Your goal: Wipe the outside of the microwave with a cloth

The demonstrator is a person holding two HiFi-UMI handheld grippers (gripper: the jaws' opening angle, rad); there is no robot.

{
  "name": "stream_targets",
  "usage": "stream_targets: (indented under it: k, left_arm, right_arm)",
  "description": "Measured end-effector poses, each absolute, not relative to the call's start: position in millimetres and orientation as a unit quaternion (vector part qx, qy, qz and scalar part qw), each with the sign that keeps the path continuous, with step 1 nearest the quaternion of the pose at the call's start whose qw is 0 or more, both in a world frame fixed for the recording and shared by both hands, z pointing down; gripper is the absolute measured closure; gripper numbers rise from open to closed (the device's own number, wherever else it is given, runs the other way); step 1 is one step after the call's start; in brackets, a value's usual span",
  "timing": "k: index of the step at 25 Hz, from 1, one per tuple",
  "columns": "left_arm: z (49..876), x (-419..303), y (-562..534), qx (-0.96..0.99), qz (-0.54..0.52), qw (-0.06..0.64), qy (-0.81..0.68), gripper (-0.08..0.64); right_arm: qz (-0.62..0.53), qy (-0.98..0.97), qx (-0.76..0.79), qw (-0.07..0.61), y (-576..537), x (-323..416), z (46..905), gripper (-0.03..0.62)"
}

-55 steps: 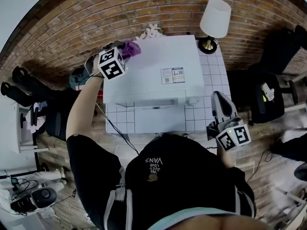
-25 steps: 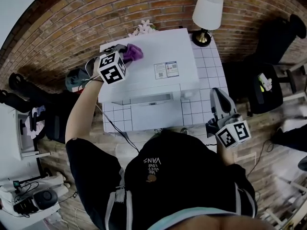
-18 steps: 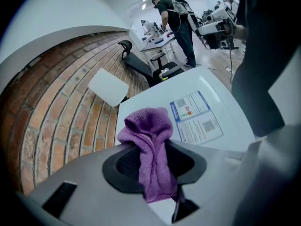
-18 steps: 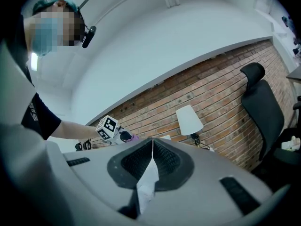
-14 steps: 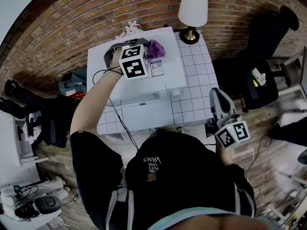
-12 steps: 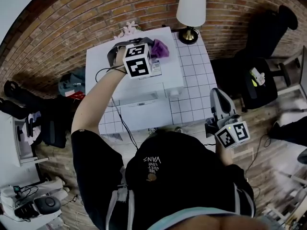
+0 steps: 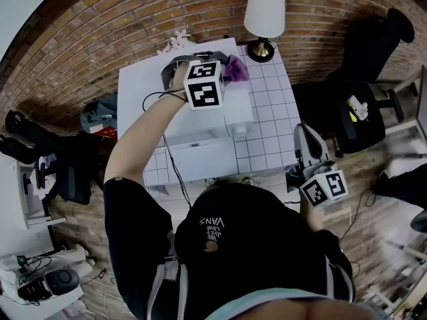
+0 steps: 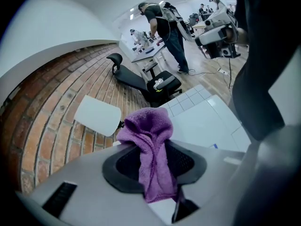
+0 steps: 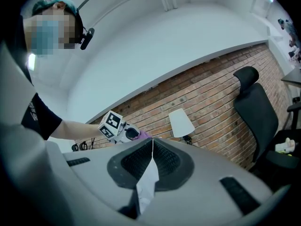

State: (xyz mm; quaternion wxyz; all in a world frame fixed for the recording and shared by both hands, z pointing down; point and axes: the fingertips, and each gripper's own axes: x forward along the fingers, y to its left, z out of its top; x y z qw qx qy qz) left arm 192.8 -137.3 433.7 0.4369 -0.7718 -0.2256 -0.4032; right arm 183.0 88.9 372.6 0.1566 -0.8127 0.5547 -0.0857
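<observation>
**Head view, left side.** The left gripper (image 7: 224, 64) is reached out over the back right corner of the microwave (image 7: 143, 92). The microwave sits on a white-tiled table (image 7: 273, 119) against a brick wall (image 7: 100, 32). The purple cloth (image 7: 235, 67) is bunched at the gripper's tip, on or just above the microwave's top. This view does not settle whether it touches. A lamp (image 7: 264, 12) stands just beyond the cloth, at the table's back corner.

**Left gripper view.** This view adds what the head view cannot. The jaws are clamped on the cloth, with one fold pinched between them and the rest heaped past the tips. Below it lie the microwave's white top and the table, with the lamp shade to the left. People (image 8: 162, 27) far down the room appear only here.

**Head view, right side.** The right gripper (image 7: 305, 135) is held low by the table's near right corner, well apart from the microwave and the cloth.

**Right gripper view.** The fingers are pressed together along one seam, with nothing pinched. The gripper points up and across the room. It catches the left gripper, a sliver of the cloth, the lamp and a black chair (image 9: 256, 112).
</observation>
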Motion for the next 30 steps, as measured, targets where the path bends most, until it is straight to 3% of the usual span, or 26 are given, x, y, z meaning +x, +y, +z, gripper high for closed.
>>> stream_targets:
  k: [6,21,30]
  left_arm:
    - [428.0,134.3,-189.7,-0.784,-0.424,0.413,-0.186,0.419]
    - [438.4,-115.8,-311.9,-0.795,-0.510,0.324,-0.055,0.419]
    - [446.6,-140.6,-312.1,-0.790,-0.511,0.330,-0.072,0.419]
  right_arm:
    - [-0.092,0.588,-0.789,0.152,53.0,166.5,372.9,0.588]
    - [-0.105,0.666,-0.727,0.132,-47.3,103.7,373.1,0.588]
    - [-0.109,0.670,-0.723,0.130,-59.3,87.5,372.2,0.588]
